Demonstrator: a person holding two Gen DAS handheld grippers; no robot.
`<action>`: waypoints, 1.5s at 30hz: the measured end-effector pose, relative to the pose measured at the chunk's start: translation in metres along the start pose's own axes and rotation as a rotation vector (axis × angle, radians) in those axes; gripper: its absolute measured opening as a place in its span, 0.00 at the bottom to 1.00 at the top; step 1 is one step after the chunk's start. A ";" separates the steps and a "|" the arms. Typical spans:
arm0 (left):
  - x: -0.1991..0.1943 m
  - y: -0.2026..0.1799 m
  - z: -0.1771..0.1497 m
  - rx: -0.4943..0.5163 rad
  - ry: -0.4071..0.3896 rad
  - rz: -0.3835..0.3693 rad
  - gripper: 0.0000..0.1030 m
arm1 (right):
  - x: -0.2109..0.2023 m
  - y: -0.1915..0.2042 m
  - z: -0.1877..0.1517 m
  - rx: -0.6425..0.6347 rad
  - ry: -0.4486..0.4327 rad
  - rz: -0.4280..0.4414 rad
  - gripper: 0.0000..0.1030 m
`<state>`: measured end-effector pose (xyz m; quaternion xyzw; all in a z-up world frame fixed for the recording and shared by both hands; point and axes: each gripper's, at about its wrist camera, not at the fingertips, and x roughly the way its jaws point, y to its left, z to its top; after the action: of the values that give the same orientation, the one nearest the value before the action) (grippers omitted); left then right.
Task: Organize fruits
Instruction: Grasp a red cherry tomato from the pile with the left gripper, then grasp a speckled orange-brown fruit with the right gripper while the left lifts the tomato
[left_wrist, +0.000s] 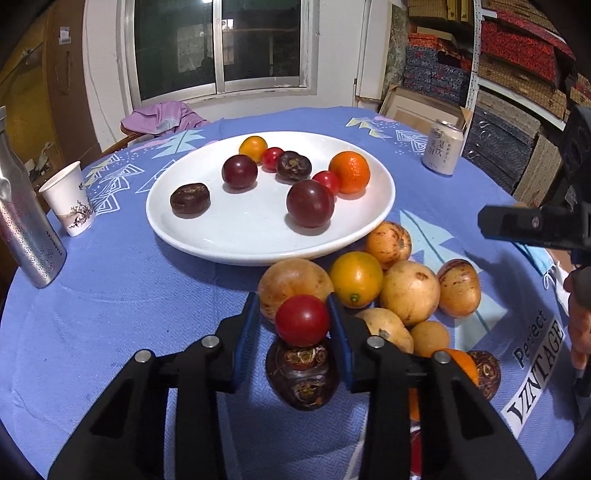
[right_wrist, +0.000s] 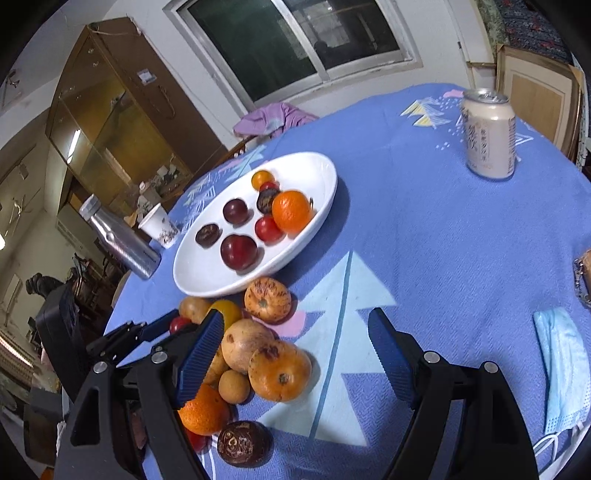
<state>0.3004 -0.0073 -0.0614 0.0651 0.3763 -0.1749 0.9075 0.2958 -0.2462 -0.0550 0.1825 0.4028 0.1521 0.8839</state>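
- Fruit already on the shallow white ceramic plate (left_wrist: 258, 240), ahead of the left gripper (left_wrist: 291, 321): eight pieces, among them a round orange mandarin (left_wrist: 349, 171) and two dark purple plums.
- Left gripper is clenched on a small round red tomato (left_wrist: 302, 319).
- Right gripper (right_wrist: 295, 354) hangs released, holding nothing.
- Left to move, by my reading: the mottled yellow-brown fruit pile (left_wrist: 406, 291) beside the left gripper's fingers.

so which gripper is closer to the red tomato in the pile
Left. The left gripper has the red tomato between its fingers. The right gripper is open off to the pile's right side, over bare tablecloth.
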 end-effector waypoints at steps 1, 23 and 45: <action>0.000 0.002 0.000 -0.007 0.000 -0.006 0.34 | 0.003 -0.001 -0.001 0.003 0.016 0.006 0.78; -0.002 0.025 -0.005 -0.093 0.035 0.015 0.26 | 0.030 0.010 -0.028 -0.037 0.162 0.064 0.49; -0.027 0.049 0.050 -0.193 -0.075 -0.003 0.26 | 0.005 -0.002 0.022 0.061 0.002 0.092 0.42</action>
<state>0.3335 0.0330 -0.0072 -0.0300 0.3571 -0.1416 0.9228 0.3159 -0.2504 -0.0454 0.2278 0.3992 0.1804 0.8696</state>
